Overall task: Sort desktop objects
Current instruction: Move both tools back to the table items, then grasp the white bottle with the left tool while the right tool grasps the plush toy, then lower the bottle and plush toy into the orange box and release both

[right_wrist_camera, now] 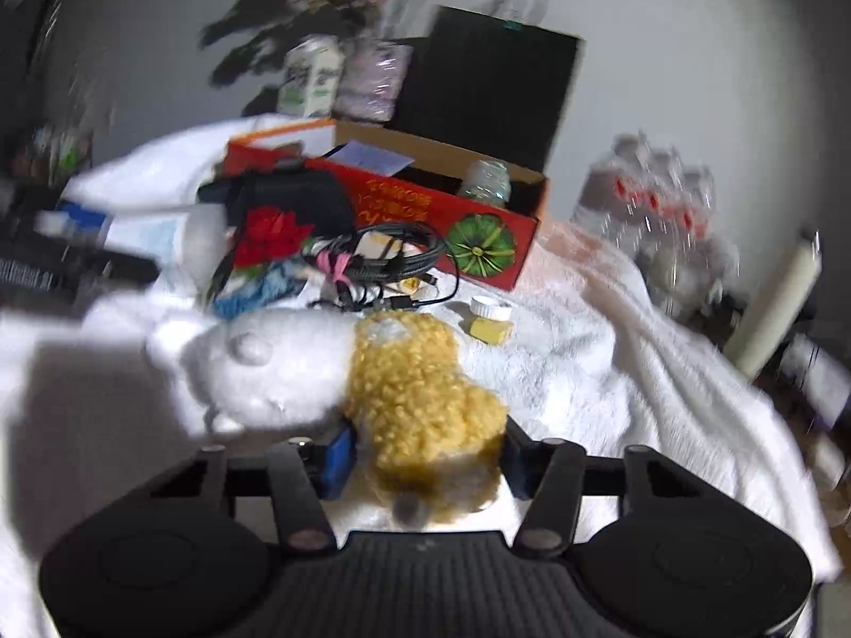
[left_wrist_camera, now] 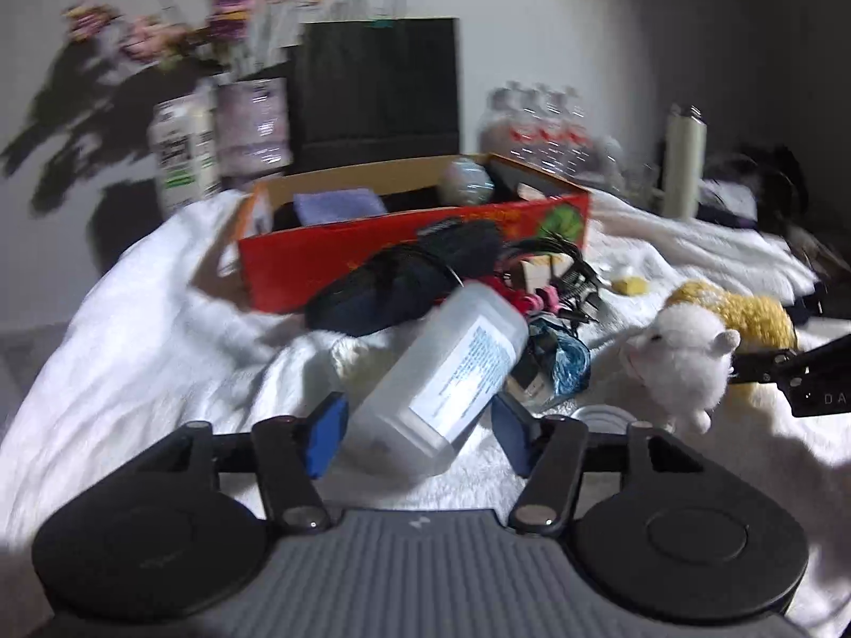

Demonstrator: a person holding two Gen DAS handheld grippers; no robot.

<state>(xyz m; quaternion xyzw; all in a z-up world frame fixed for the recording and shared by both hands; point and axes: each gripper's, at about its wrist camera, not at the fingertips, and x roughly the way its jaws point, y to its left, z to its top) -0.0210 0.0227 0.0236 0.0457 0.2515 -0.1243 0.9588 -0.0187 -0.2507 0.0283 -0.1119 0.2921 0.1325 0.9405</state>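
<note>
While both grippers worked in front of the red box (left_wrist_camera: 415,260), each had a thing between its jaws.

Left gripper (left_wrist_camera: 420,425) straddled the base of a translucent bottle (left_wrist_camera: 447,367) lying tilted before the box, pads beside its sides, contact unclear; right gripper (right_wrist_camera: 425,457) had its blue pads against the yellow body of a plush sheep (right_wrist_camera: 420,399), nearer than the box; a cable tangle (right_wrist_camera: 383,260) lay against the box front; everything rested on a white blanket (right_wrist_camera: 585,372).

A plain white wall (left_wrist_camera: 532,26) stands behind the counter, and dark shadows (left_wrist_camera: 69,122) of flowers fall on it at left.
</note>
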